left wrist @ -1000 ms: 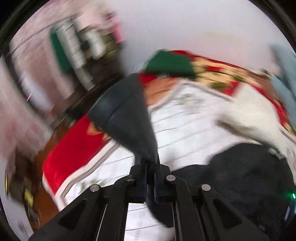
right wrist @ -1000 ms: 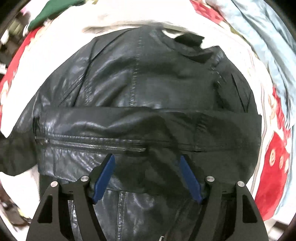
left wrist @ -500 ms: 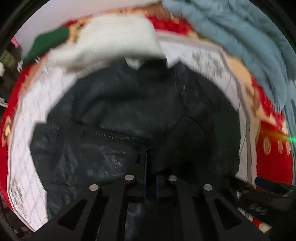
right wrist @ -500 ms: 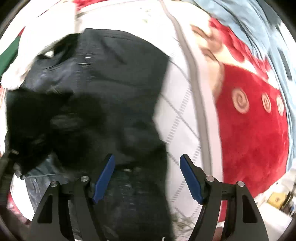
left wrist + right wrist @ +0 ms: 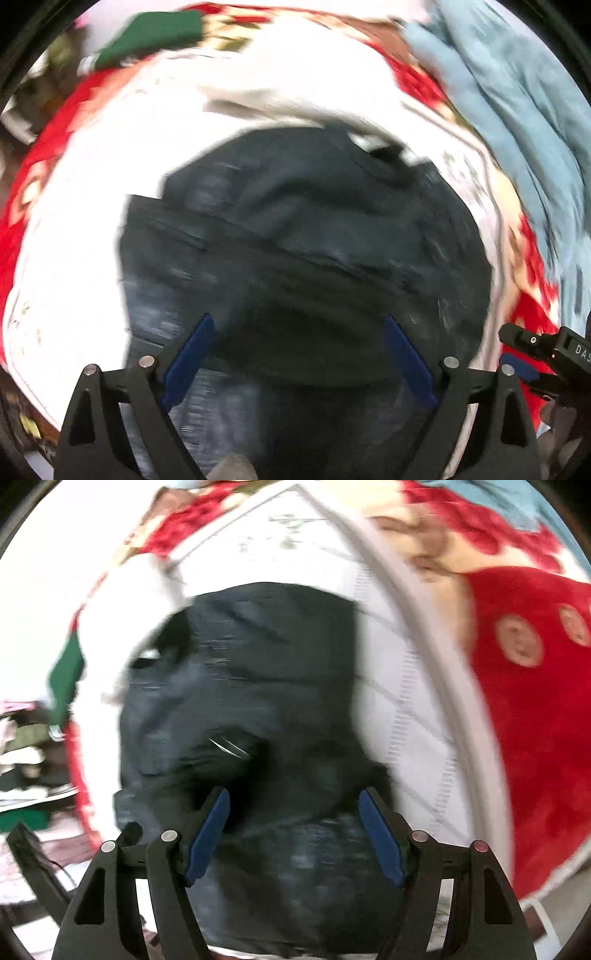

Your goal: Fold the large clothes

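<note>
While the black jacket (image 5: pixel 303 236) lies folded on the white quilt (image 5: pixel 85 221), the left gripper (image 5: pixel 299 354) and right gripper (image 5: pixel 293 827) hang over it, fingers wide apart, holding nothing.

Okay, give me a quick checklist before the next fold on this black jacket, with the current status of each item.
1. Left gripper open, nothing held: ok.
2. Right gripper open, nothing held: ok.
3. Black jacket lying on the white quilt, not dangling: ok.
4. Jacket lying flat: not ok, its surface shows bunched creases.
5. Jacket clear of the cream garment at the collar end: cannot tell, the edge is blurred.
6. Sharp view for picking a grasp point: not ok, both wrist views are motion-blurred.
</note>
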`<control>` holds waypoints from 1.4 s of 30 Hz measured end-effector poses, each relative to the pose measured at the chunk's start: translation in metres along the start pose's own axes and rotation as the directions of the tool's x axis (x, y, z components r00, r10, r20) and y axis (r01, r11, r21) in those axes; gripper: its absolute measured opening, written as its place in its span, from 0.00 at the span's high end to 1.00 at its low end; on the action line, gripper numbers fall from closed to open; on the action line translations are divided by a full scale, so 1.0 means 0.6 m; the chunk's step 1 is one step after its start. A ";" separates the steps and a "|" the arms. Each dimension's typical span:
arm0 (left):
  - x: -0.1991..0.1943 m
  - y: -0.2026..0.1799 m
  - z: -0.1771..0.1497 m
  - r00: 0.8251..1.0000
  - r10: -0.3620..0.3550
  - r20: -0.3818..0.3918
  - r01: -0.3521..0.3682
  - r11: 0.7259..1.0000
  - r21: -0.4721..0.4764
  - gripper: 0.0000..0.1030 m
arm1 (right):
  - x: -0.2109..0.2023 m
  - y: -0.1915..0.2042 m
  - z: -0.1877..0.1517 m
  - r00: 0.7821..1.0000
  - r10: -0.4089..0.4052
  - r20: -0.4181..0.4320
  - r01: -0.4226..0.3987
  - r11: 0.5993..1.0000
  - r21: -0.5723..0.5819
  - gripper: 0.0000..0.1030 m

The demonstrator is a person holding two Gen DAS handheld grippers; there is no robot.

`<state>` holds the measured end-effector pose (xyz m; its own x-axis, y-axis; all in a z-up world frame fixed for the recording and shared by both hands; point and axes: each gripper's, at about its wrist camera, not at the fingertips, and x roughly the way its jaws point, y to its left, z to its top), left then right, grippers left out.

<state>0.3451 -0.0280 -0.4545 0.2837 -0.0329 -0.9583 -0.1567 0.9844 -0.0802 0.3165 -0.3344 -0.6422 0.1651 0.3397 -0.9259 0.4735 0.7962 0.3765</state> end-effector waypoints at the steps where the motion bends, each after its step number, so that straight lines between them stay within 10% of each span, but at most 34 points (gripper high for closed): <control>1: -0.007 0.018 0.002 0.999 0.032 0.014 -0.031 0.999 -0.014 0.09 | 0.009 0.014 0.002 0.999 0.033 -0.019 -0.034 0.999 -0.010 0.28; 4: -0.017 0.078 0.002 0.985 0.162 0.068 -0.158 0.986 -0.059 0.09 | 0.049 0.053 0.011 0.992 0.086 -0.089 -0.087 0.996 -0.014 0.28; 11: 0.029 0.162 -0.008 0.946 0.325 0.008 -0.322 0.940 -0.110 0.09 | 0.196 0.106 -0.008 0.942 -0.148 -0.300 0.083 0.972 -0.219 0.29; 15: 0.032 0.167 -0.007 0.945 0.327 -0.009 -0.326 0.937 -0.126 0.04 | 0.204 0.148 -0.038 0.932 -0.328 -0.157 0.241 0.880 -0.409 0.70; 18: 0.021 0.166 0.001 0.947 0.321 -0.003 -0.318 0.938 -0.134 0.04 | 0.152 0.153 -0.033 0.957 -0.278 -0.087 0.227 0.897 -0.379 0.80; 24: 0.043 0.145 0.044 0.942 0.336 -0.010 -0.335 0.935 -0.113 0.04 | 0.052 0.143 -0.003 0.964 -0.262 0.054 0.264 0.906 -0.329 0.80; 28: 0.132 0.142 0.070 0.907 0.415 -0.067 -0.418 0.907 -0.047 0.00 | 0.082 0.099 0.020 0.943 -0.330 0.048 0.329 0.894 -0.304 0.80; 35: 0.178 0.153 0.073 0.902 0.413 -0.126 -0.413 0.910 0.026 0.00 | 0.153 0.099 0.024 0.915 -0.404 0.001 0.378 0.854 -0.358 0.69; 42: 0.071 0.135 0.035 0.920 0.383 -0.078 -0.383 0.924 0.007 0.00 | 0.030 0.000 0.004 0.988 -0.106 -0.109 0.099 0.993 -0.067 0.48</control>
<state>0.3642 0.0540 -0.4961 0.1269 0.3329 -0.9344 -0.2469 0.9230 0.2953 0.3215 -0.3296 -0.6587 0.0192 0.3059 -0.9519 0.4290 0.8574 0.2842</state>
